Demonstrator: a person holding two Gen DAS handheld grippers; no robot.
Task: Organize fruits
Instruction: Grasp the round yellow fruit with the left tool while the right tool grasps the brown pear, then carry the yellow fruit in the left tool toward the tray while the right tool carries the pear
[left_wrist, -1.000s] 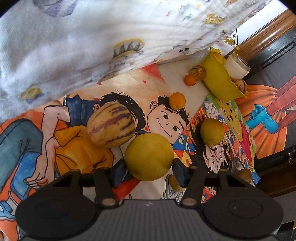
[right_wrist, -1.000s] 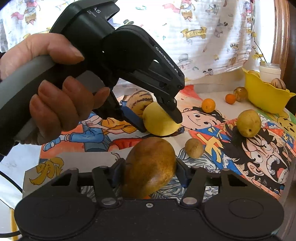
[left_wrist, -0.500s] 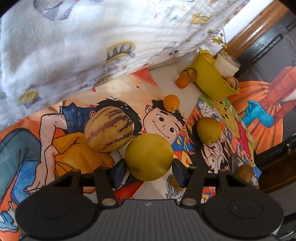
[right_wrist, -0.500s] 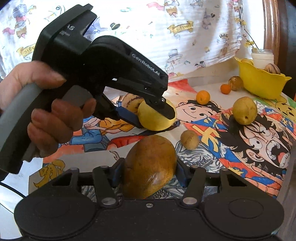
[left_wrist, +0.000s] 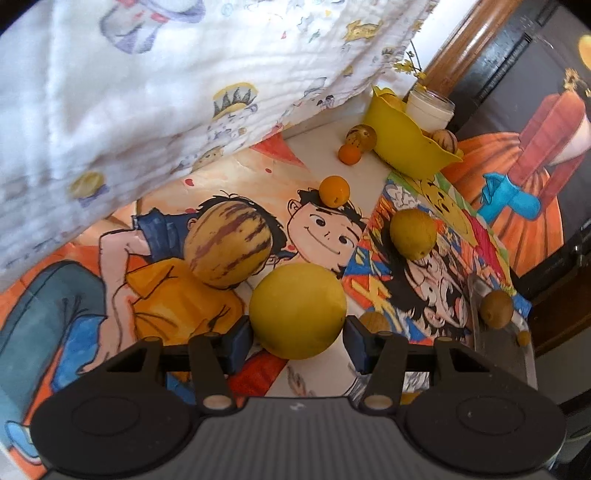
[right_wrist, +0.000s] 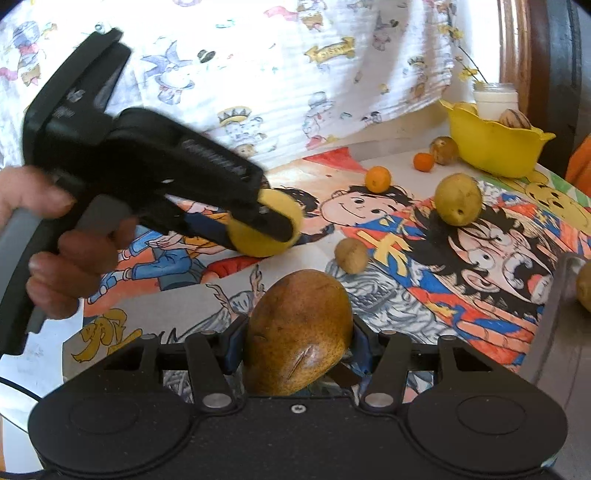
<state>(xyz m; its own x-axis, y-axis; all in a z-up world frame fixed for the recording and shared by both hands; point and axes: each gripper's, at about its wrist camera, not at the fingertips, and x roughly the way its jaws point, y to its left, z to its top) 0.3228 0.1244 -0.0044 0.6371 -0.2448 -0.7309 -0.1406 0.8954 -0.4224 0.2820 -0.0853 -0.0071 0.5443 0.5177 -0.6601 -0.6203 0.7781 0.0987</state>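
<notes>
Fruit fills both grippers: left gripper (left_wrist: 297, 330) clamps a round yellow fruit (left_wrist: 297, 310), right gripper (right_wrist: 297, 345) a brown pear (right_wrist: 297, 332). Yellow bowl (left_wrist: 406, 147) waits at one o'clock; smooth skins might slip.

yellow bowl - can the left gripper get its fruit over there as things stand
Probably yes: the left gripper holds the round yellow fruit, and the yellow bowl looks open on top; the loose fruits between lie low.
</notes>
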